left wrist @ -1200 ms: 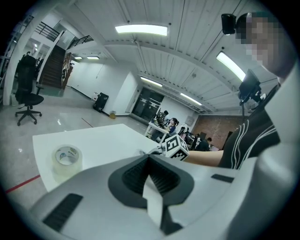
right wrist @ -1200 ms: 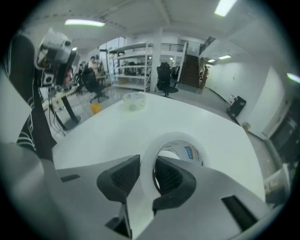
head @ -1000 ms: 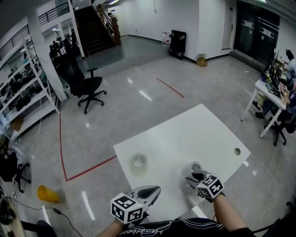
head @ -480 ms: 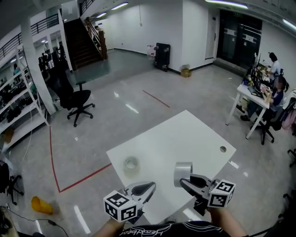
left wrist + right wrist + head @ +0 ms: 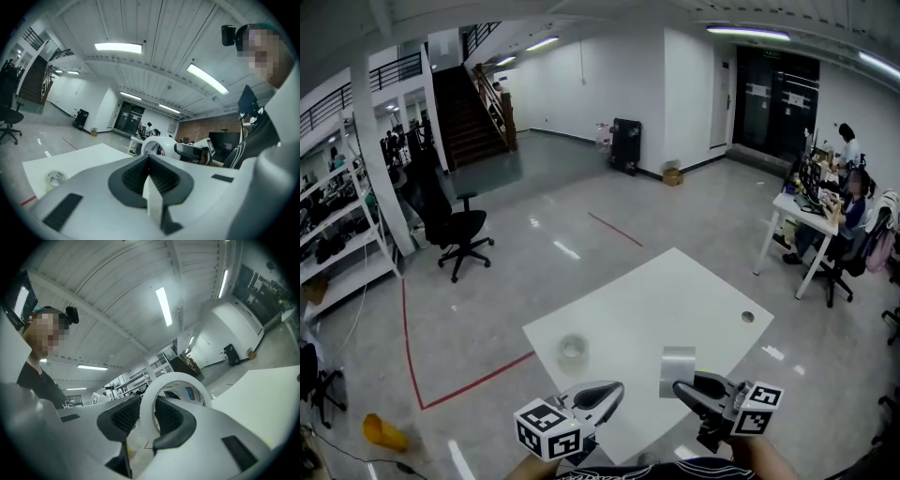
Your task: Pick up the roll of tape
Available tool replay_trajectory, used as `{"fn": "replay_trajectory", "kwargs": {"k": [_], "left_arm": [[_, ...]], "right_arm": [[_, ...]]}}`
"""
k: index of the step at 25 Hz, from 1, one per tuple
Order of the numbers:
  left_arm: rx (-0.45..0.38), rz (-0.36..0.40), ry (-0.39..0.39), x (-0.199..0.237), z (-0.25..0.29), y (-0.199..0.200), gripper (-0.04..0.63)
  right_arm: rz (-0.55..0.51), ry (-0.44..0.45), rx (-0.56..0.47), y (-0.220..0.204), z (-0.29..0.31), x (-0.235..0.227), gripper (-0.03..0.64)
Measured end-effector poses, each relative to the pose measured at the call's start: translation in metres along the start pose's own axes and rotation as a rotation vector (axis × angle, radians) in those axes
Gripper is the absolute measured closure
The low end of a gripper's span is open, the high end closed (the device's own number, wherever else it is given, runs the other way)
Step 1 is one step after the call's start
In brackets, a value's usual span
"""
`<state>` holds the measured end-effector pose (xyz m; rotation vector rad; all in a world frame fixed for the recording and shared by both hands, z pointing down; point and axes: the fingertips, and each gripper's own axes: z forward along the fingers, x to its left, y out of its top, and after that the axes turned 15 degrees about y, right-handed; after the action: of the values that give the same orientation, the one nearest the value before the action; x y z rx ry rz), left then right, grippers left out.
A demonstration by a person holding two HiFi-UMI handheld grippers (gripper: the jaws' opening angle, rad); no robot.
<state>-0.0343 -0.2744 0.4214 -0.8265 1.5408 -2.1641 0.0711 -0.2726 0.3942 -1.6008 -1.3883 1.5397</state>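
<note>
My right gripper is shut on a white roll of tape and holds it upright above the near part of the white table. In the right gripper view the roll stands on edge, its wall pinched between the two dark pads of the right gripper. My left gripper hovers at the table's near left edge, shut, with nothing in it. The left gripper view also shows the held roll.
A second, clear tape roll lies flat on the table's left part. A cable hole is near the right corner. A black office chair, a red floor line, shelves at left and a desk with seated people surround the table.
The right gripper has lifted the white roll off the table and tipped up to nearly level. The left gripper rose a little.
</note>
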Motion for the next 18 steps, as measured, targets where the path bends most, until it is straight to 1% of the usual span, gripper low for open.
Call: {"fn": "replay_trajectory", "kwargs": {"k": [5, 9, 18], "left_arm": [[-0.004, 0.007, -0.009, -0.003, -0.005, 0.004, 0.592], [0.004, 0.009, -0.016, -0.007, -0.007, -0.001, 0.592], [0.036, 0.02, -0.044, -0.012, 0.001, -0.008, 0.592]], "right_arm": [[0.003, -0.002, -0.007, 0.001, 0.001, 0.006, 0.512], [-0.008, -0.035, 0.02, -0.011, -0.002, 0.003, 0.512], [-0.028, -0.052, 0.046, -0.019, -0.006, 0.005, 0.512]]}}
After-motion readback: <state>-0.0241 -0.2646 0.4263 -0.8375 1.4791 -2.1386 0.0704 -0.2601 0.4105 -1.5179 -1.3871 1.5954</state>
